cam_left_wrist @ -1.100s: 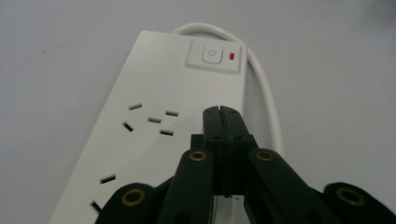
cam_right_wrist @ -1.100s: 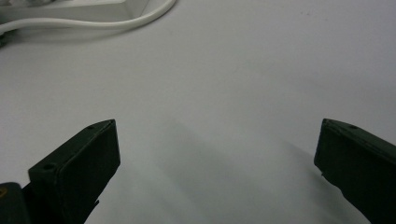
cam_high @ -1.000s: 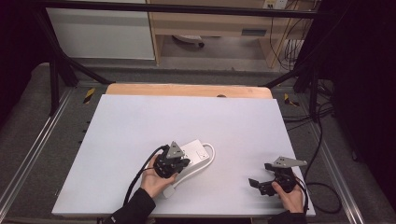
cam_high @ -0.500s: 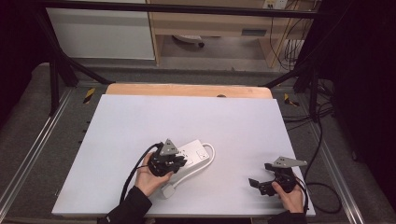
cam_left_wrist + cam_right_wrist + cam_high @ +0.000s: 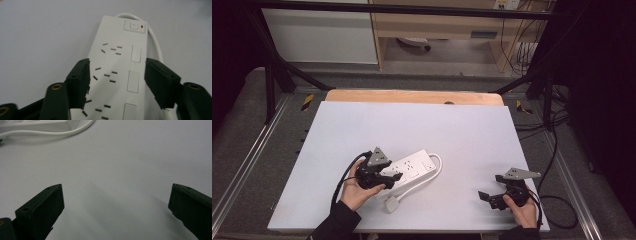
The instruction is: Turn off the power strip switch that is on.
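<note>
Fingers (image 5: 80, 75) just opened, flanking power strip (image 5: 117, 72) edges.

I see my right gripper (image 5: 116, 212) from its own camera. Its two black jaws stand wide apart, one at the near left and one at the near right, with bare table between them. The flat white table top (image 5: 120, 170) looks smooth and has soft grey shadows. Far off at the left lies a white plastic power strip (image 5: 35, 124), with its white round cable (image 5: 62, 132) curving just beside it.
</note>
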`<action>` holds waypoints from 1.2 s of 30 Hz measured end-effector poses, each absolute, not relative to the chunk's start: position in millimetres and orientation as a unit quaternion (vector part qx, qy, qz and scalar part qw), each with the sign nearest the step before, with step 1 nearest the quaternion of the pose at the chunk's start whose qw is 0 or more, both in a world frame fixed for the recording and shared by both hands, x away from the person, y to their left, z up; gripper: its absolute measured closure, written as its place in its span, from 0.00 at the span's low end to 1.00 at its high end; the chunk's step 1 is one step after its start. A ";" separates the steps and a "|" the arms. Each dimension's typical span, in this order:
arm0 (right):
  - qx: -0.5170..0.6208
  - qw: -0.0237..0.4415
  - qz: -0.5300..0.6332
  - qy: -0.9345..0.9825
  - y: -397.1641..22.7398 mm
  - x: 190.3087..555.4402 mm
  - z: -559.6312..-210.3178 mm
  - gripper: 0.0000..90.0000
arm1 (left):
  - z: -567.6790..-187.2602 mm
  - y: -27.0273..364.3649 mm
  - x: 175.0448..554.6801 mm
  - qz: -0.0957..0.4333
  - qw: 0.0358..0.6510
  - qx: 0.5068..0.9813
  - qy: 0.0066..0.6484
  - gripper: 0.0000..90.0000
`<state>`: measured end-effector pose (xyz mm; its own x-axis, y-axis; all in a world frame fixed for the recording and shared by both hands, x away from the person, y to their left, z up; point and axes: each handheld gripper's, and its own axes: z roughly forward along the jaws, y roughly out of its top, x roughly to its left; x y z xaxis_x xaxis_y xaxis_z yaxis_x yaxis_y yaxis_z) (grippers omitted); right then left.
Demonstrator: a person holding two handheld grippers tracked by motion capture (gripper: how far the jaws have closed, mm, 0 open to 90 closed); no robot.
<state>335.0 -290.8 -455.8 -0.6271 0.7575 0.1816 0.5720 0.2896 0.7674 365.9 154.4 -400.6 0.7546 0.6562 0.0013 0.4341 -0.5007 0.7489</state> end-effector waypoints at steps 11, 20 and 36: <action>0.416 0.112 0.425 0.796 -290.7 335.3 -456.1 0.01 | -406.0 186.6 360.9 0.164 0.355 0.851 0.352 0.09; 0.416 0.113 0.425 0.796 -290.6 335.1 -456.0 0.01 | -412.0 214.1 353.8 0.173 0.354 0.840 0.373 0.07; 0.418 0.113 0.424 0.795 -290.6 335.2 -456.0 0.01 | -430.4 259.9 339.9 0.195 0.357 0.820 0.403 0.08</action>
